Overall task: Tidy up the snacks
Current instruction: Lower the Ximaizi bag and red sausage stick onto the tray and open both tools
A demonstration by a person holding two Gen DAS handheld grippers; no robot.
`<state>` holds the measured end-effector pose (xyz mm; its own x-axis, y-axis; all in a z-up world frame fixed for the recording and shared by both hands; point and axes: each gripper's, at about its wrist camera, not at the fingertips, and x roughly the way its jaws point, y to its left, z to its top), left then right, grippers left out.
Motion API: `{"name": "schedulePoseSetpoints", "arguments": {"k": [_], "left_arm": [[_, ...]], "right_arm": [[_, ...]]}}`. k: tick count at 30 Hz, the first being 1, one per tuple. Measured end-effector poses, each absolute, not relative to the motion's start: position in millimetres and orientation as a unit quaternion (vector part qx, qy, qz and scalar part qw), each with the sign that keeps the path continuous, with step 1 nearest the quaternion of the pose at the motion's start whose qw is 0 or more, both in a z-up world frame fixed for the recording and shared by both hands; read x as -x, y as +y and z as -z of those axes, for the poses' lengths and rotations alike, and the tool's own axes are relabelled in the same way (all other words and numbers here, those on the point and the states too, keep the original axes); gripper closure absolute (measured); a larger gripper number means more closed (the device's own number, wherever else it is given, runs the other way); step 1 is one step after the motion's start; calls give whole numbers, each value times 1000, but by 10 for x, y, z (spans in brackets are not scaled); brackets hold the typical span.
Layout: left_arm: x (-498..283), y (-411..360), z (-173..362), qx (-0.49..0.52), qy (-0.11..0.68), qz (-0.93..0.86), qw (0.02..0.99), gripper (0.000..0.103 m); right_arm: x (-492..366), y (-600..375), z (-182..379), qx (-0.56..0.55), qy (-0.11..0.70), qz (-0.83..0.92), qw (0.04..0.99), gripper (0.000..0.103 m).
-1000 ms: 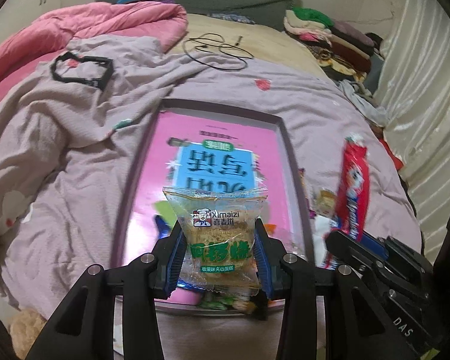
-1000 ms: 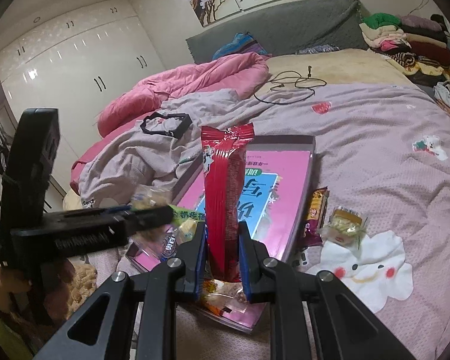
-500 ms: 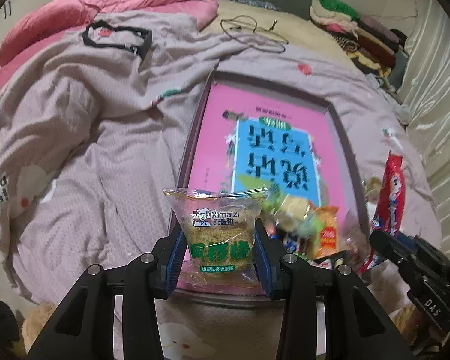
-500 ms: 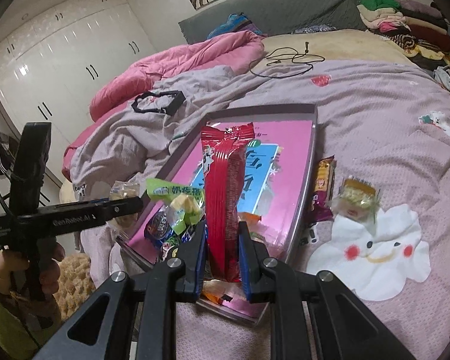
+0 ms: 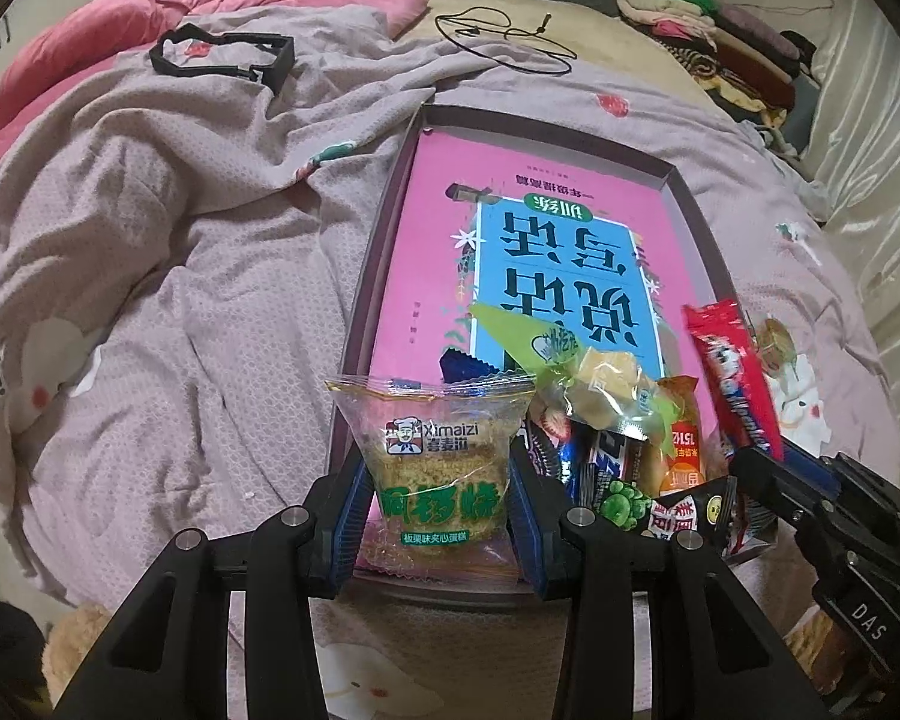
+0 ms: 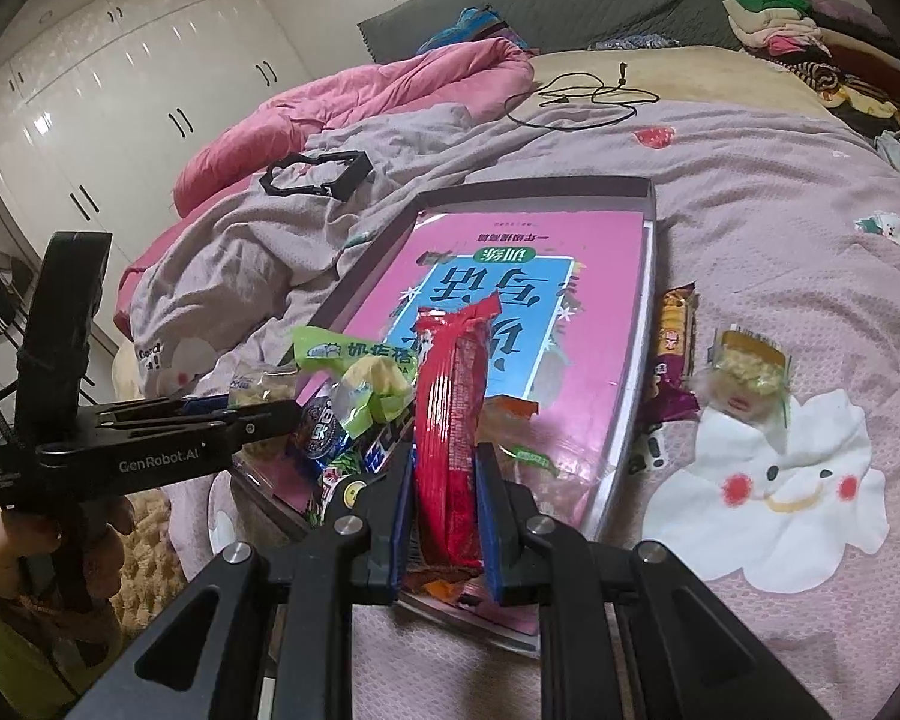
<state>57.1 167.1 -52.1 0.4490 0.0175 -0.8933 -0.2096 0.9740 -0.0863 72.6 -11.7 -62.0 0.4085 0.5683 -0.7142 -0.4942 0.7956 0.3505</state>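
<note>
Left hand-held gripper pinches a crinkly clear cake packet; right hand-held gripper clamps a glossy red pack.

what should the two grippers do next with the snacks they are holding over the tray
Probably lower a little more and release. The left gripper is shut on the clear cake packet with green lettering, the right gripper on the long red wrapper, both at the near end of the shallow purple tray, beside the snack pile already inside.
</note>
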Motion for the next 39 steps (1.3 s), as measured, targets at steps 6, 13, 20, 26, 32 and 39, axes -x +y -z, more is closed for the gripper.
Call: {"name": "schedulePoseSetpoints", "arguments": {"k": [6, 13, 20, 26, 32, 39], "left_arm": [[-577, 1637, 527, 88, 521, -64, 846, 59], [-573, 1629, 529, 87, 521, -65, 846, 59], [-578, 1618, 532, 85, 522, -65, 846, 59], [-581, 1612, 532, 83, 523, -66, 846, 59], [-580, 1616, 531, 83, 523, -67, 845, 58], [-584, 1612, 522, 82, 523, -67, 845, 58]], "right_arm": [[-691, 25, 698, -31, 451, -326, 830, 83], [-674, 56, 711, -30, 450, -326, 831, 83], [-690, 22, 706, -32, 451, -320, 833, 82], [-688, 11, 698, -29, 450, -317, 834, 82], [-703, -40, 670, -38, 447, -314, 837, 81], [-701, -66, 645, -40, 443, -313, 839, 79]]}}
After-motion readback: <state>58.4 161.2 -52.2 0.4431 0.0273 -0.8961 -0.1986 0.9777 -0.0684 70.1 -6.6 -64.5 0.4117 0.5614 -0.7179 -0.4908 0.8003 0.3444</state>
